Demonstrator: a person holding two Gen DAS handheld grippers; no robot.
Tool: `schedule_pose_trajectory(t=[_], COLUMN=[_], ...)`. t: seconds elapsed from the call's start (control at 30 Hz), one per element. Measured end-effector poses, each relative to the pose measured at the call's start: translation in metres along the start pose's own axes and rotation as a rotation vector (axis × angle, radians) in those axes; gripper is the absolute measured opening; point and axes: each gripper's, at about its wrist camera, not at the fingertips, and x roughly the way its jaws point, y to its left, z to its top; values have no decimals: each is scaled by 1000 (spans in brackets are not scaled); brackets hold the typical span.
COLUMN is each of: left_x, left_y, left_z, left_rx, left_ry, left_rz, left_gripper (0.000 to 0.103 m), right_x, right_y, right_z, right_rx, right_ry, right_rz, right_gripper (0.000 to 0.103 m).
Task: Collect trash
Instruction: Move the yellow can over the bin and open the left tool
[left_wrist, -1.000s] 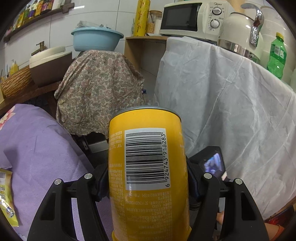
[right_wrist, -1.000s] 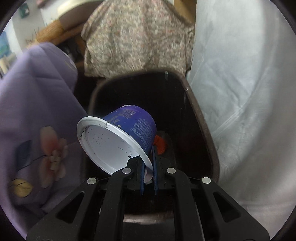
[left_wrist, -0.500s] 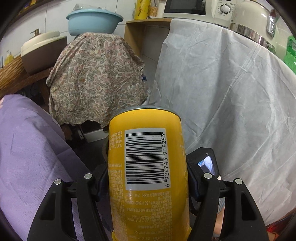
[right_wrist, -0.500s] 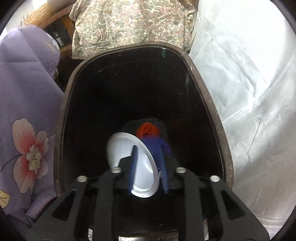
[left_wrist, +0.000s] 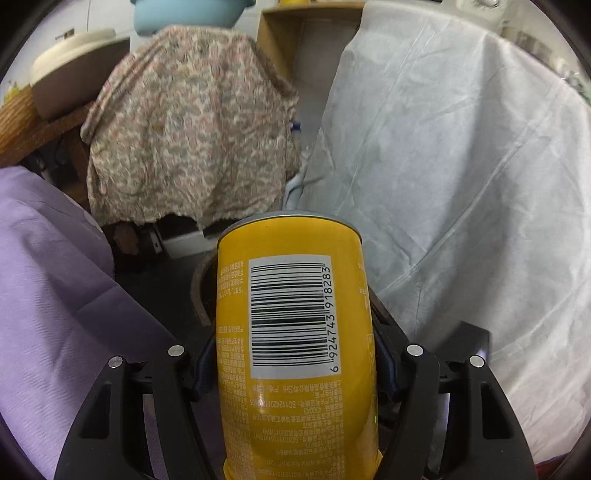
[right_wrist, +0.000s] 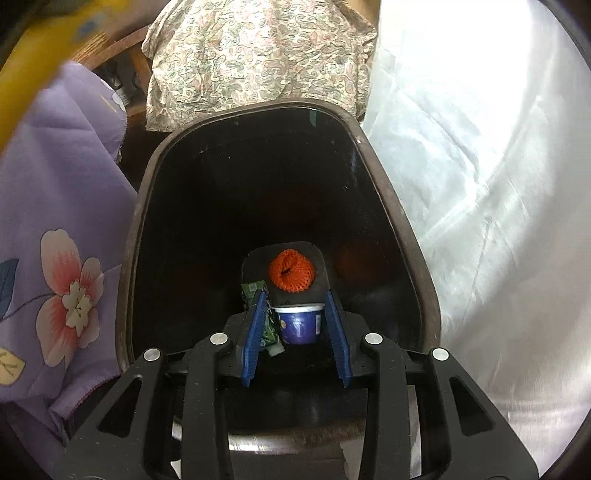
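Observation:
My left gripper (left_wrist: 295, 358) is shut on a yellow can (left_wrist: 295, 332) with a barcode, held upright between the pads. Behind the can a piece of the dark bin's rim (left_wrist: 197, 291) shows. In the right wrist view my right gripper (right_wrist: 294, 301) hangs over the mouth of the dark bin (right_wrist: 388, 184); its jaws are opening and nothing is pressed between the blue pads. Far below, on the bin's bottom, lie a blue cup (right_wrist: 297, 326), an orange foam net (right_wrist: 291, 270) and a green wrapper (right_wrist: 269, 325). A blurred yellow can (right_wrist: 22, 74) enters at the upper left.
A purple flowered cloth (right_wrist: 55, 221) drapes to the left of the bin and a white cloth (right_wrist: 480, 184) to its right. Behind it hangs a paisley cloth (right_wrist: 251, 55). A light-blue basin (left_wrist: 184, 14) stands on top of that.
The right gripper's jaws have parted and let go of the blue cup, which dropped to the bin's bottom. The left gripper has come down and closer to the bin with the can.

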Motion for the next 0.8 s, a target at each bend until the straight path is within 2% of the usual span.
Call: schedule_pose_trajectory(t=[0.2, 0.5, 0.57, 0.6, 0.67, 0.8], left_x=[38, 89, 94, 95, 93, 85], left_y=[0, -8, -4, -3, -2, 1], left_z=[4, 4, 4, 5, 5, 9], left_rx=[-35, -57, -82, -90, -103, -120], left_ry=[96, 217, 232, 235, 228, 211], left_rz=[-3, 0, -15, -23, -26, -43], left_gripper=[65, 66, 68, 74, 80, 80], right_x=[-17, -45, -51, -55, -60, -70], right_y=[-11, -15, -16, -17, -17, -12], right_z=[-19, -41, -44, -47, -50, -55], right_rx=[26, 8, 11, 14, 16, 8], right_ry=[-13, -58, -71, -80, -93, -108], right_rz=[-23, -86, -97, -97, -97, -87], right_gripper=[35, 47, 48, 50, 54, 54])
